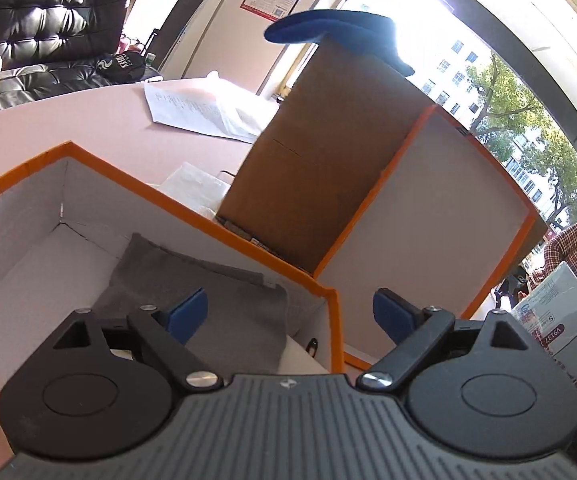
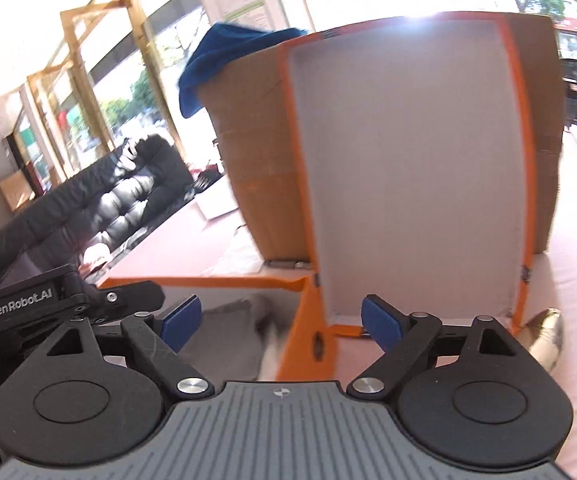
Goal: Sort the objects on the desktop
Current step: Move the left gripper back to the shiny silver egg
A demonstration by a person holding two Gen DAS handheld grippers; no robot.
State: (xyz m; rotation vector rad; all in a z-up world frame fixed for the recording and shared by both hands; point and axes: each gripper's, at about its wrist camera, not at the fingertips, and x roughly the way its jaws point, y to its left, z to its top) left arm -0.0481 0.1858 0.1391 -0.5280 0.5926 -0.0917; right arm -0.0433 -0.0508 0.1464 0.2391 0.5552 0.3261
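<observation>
An orange-edged box [image 1: 192, 216] with a white inside stands open on the pink table; its lid [image 1: 428, 216] leans upright against a brown cardboard box [image 1: 320, 152]. A grey cloth [image 1: 216, 304] lies inside the box. My left gripper [image 1: 290, 314] is open and empty, over the box's right wall. In the right wrist view the same box [image 2: 304, 336] and lid [image 2: 408, 160] show. My right gripper [image 2: 280, 318] is open and empty above the box's near corner. The left gripper body [image 2: 48, 300] shows at the left. A gold rounded object [image 2: 548, 336] lies right of the lid.
A blue cloth [image 1: 336, 32] drapes over the top of the cardboard box. Papers [image 1: 200, 108] and a clear plastic bag [image 1: 196, 188] lie on the table behind the box. A black sofa [image 1: 36, 40] stands beyond the table. White cartons [image 1: 560, 320] and a person are at the right.
</observation>
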